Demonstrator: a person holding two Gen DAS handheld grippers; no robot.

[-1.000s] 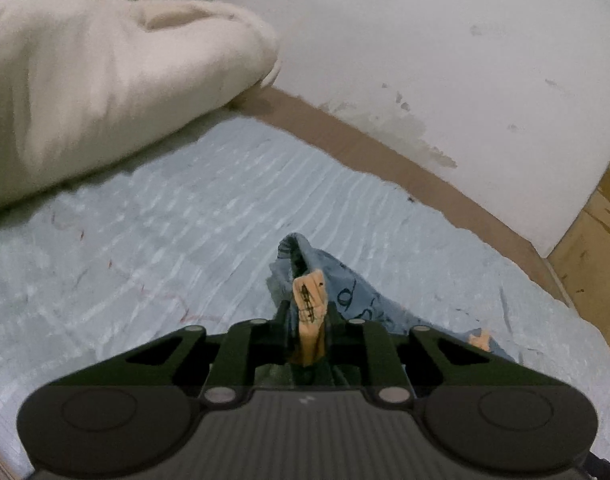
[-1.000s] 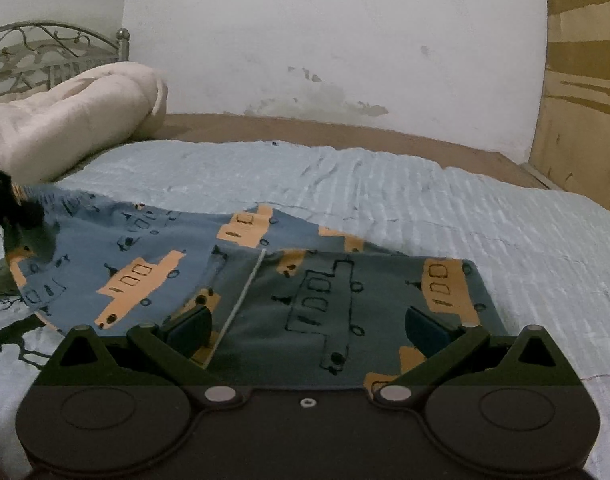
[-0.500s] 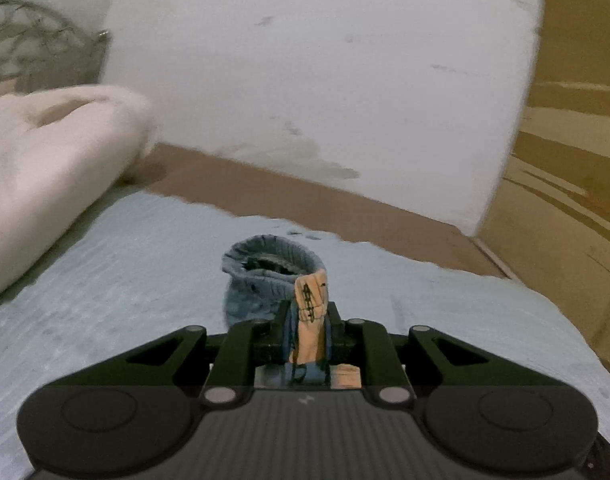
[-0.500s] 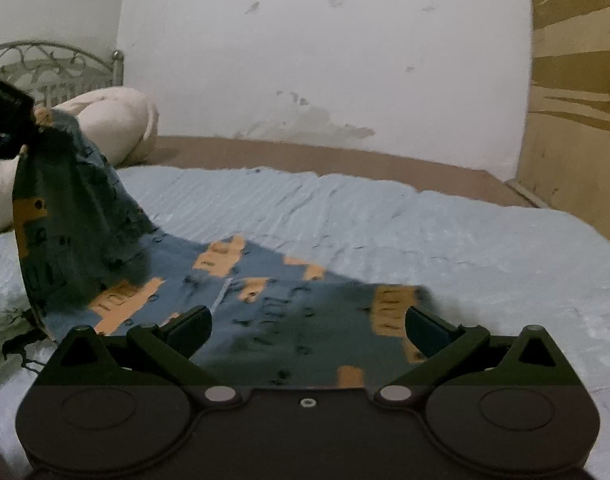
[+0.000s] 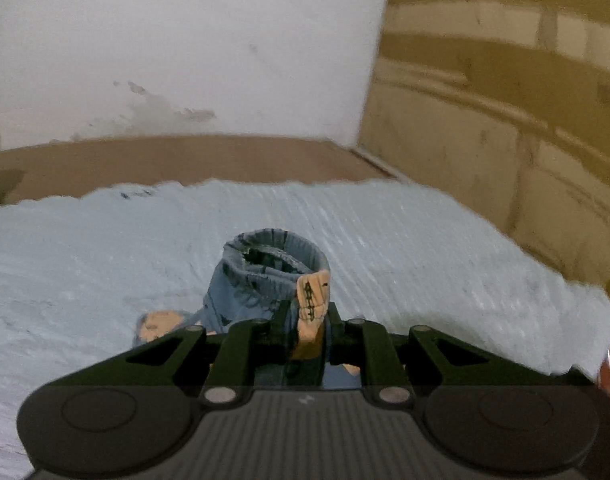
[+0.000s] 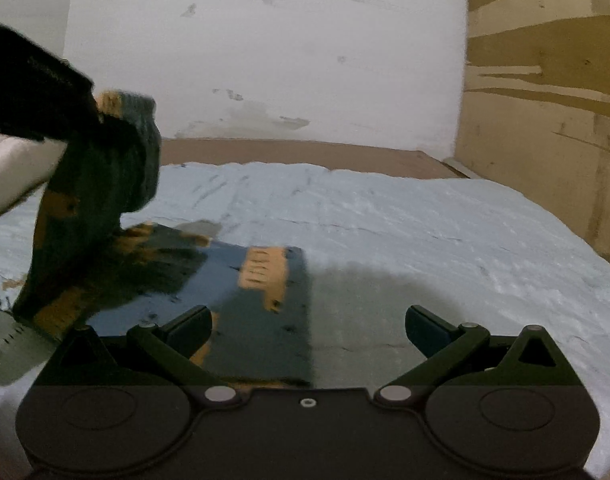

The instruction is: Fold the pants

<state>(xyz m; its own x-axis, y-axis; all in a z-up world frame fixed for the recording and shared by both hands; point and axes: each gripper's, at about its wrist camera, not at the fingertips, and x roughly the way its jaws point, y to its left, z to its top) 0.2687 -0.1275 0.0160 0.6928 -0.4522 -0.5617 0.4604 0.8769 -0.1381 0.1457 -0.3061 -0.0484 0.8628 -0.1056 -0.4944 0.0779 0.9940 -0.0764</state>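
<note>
Blue pants with orange prints [image 6: 261,280] lie on the light blue bed sheet [image 6: 425,240]. My left gripper [image 5: 307,320] is shut on the pants' cuffed end [image 5: 273,264] and holds it raised above the bed. In the right wrist view that gripper [image 6: 37,96] shows at the upper left, with the lifted fabric [image 6: 97,200] hanging from it over the flat part. My right gripper [image 6: 309,328] is open and empty, low over the near edge of the pants, its fingers [image 6: 189,324] spread wide.
A white stained wall [image 6: 265,60] and a brown bed border [image 6: 305,156] lie behind. A wooden panel [image 6: 545,100] stands at the right. A cream pillow [image 6: 5,172] lies at the far left.
My left gripper has lifted the pants' end from the sheet and carried it up and to the right over the rest. The right gripper has stayed open and shifted slightly right.
</note>
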